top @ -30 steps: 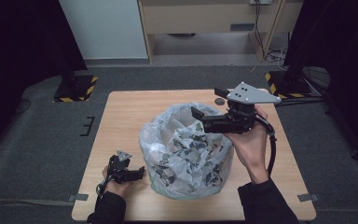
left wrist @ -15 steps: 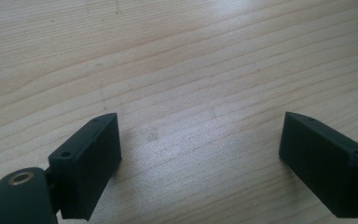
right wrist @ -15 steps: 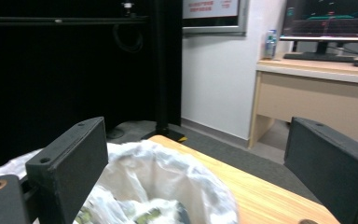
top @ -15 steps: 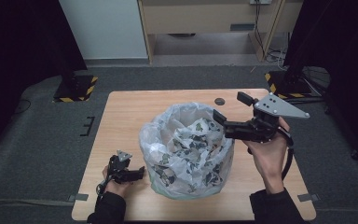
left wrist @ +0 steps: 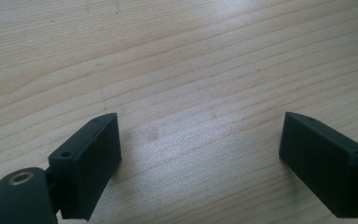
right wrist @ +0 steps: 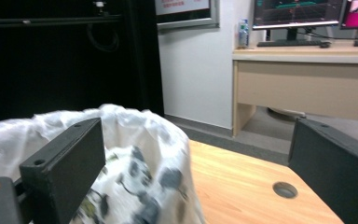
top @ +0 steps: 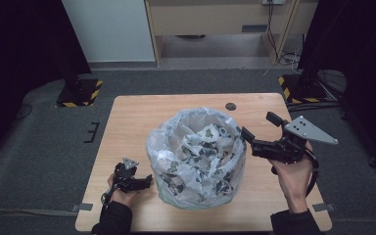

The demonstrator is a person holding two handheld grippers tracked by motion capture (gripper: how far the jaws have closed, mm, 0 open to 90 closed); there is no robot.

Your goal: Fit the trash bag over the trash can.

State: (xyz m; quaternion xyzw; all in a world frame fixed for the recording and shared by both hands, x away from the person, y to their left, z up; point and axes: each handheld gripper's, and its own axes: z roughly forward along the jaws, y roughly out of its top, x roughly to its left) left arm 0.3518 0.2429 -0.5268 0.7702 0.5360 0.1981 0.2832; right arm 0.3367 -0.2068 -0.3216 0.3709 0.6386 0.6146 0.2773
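Observation:
A clear plastic bag (top: pixel 196 156) with a dark leaf print lines a round bin in the middle of the wooden table (top: pixel 142 117); its mouth is open upward. My right gripper (top: pixel 260 127) hangs just off the bag's right side, open with nothing between its jaws. In the right gripper view the bag's rim (right wrist: pixel 135 154) lies blurred behind the left jaw, and the right gripper (right wrist: pixel 196 126) points past it. My left gripper (top: pixel 146 182) rests low near the table's front left, beside the bag's base. In its own view the left gripper (left wrist: pixel 200 119) stands open over bare wood (left wrist: pixel 182 60).
A small round hole (top: pixel 231 105) sits in the table's far edge behind the bag, the same hole (right wrist: pixel 285 189) lying near the right jaw. Black stands with yellow-striped bases (top: pixel 78 93) flank the table on the floor. A desk with monitors (right wrist: pixel 303 14) stands beyond.
My right gripper has drawn away from over the bag's mouth, moving right and down to the bag's right side. The left gripper has stayed put.

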